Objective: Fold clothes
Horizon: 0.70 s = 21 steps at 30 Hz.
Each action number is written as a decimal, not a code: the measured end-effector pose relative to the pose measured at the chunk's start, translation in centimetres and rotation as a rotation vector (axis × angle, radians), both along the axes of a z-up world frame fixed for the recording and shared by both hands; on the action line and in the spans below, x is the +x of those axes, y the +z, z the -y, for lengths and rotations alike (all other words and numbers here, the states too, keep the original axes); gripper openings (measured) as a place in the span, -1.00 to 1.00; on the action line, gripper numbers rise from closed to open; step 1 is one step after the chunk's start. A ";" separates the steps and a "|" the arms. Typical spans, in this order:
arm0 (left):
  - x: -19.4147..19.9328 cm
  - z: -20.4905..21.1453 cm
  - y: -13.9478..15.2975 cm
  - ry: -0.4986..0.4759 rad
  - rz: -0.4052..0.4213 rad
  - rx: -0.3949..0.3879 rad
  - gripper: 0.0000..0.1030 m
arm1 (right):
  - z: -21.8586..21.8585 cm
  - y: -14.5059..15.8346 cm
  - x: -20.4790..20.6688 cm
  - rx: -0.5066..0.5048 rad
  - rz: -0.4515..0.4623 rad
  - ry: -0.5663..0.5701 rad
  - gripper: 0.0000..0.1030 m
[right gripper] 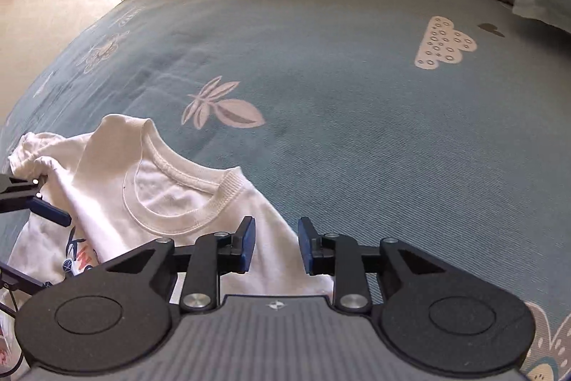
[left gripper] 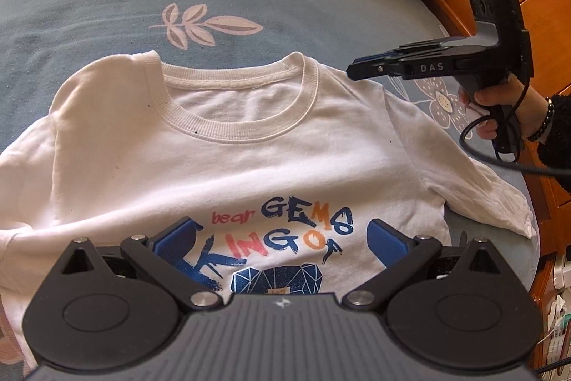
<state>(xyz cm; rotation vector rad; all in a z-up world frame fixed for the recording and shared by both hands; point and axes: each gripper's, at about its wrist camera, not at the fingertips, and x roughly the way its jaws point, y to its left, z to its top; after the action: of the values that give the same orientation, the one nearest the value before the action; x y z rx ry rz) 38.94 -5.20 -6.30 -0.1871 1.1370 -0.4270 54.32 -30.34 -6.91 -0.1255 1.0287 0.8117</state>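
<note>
White cotton T-shirt [left gripper: 249, 145] lies face up and spread on the blue-grey flowered bedsheet [left gripper: 107, 9], collar away from the left wrist camera. The left gripper [left gripper: 282, 238] hovers over the chest print, jaws wide apart and empty. The right gripper [left gripper: 360, 68], held by a hand [left gripper: 506, 102], hangs above the shirt's shoulder.

From the right wrist, its jaws stand partly open, empty, over the shoulder edge beside the collar [right gripper: 200, 199].
</note>
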 end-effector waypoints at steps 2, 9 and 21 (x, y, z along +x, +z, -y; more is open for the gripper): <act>0.2 -0.4 0.4 -0.009 0.020 0.015 0.96 | -1.1 0.3 -0.5 0.026 0.001 0.014 -0.39; 1.7 -3.2 1.2 -0.004 0.053 0.063 0.96 | -4.6 0.7 -1.2 0.086 -0.013 0.071 -0.38; -1.1 -6.1 0.0 -0.071 0.023 0.050 0.96 | -13.2 -0.4 0.3 0.133 -0.066 0.163 -0.16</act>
<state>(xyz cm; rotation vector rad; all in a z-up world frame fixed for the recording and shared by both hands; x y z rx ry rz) 37.84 0.90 -6.31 -0.0975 1.1328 -0.4622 54.62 -17.19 -7.26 -0.0700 1.0321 1.0365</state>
